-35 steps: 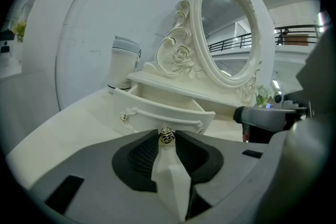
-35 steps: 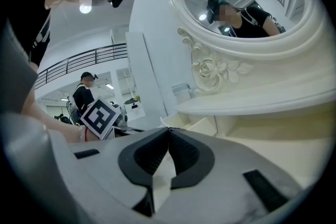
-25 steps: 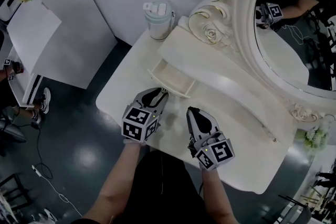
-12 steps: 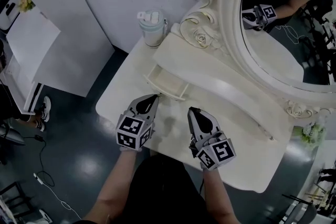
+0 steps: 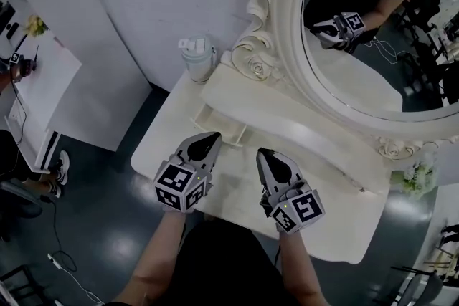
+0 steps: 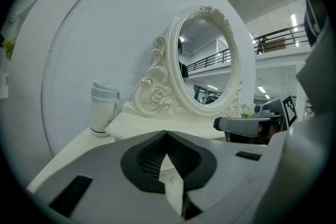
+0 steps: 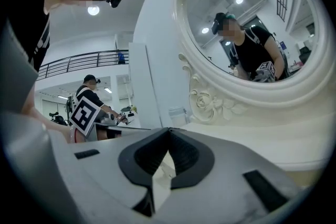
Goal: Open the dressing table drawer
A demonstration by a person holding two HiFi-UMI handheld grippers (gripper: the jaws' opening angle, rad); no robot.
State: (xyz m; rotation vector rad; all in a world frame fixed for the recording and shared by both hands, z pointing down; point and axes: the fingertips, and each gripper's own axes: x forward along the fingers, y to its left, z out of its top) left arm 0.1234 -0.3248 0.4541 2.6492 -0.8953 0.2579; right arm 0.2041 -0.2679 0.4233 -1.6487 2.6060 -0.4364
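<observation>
Dressing table drawer [image 5: 215, 127] sits pulled out at far left. The 2 tools, L gripper [image 5: 212, 139] & R gripper [image 5: 265, 155], both clenched on nothing, hover over near side of tabletop [image 5: 344, 226], prob. because job's done.

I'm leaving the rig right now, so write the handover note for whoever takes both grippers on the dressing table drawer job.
Left gripper: jaws shut, nothing between them, just in front of the drawer.
Right gripper: jaws shut, empty, beside the left one over the dressing table.
Drawer: pulled out from the shelf below the mirror, with its tray showing.
Done: the drawer looks open.
Left: probably nothing; pull it further only if wanted.
</observation>
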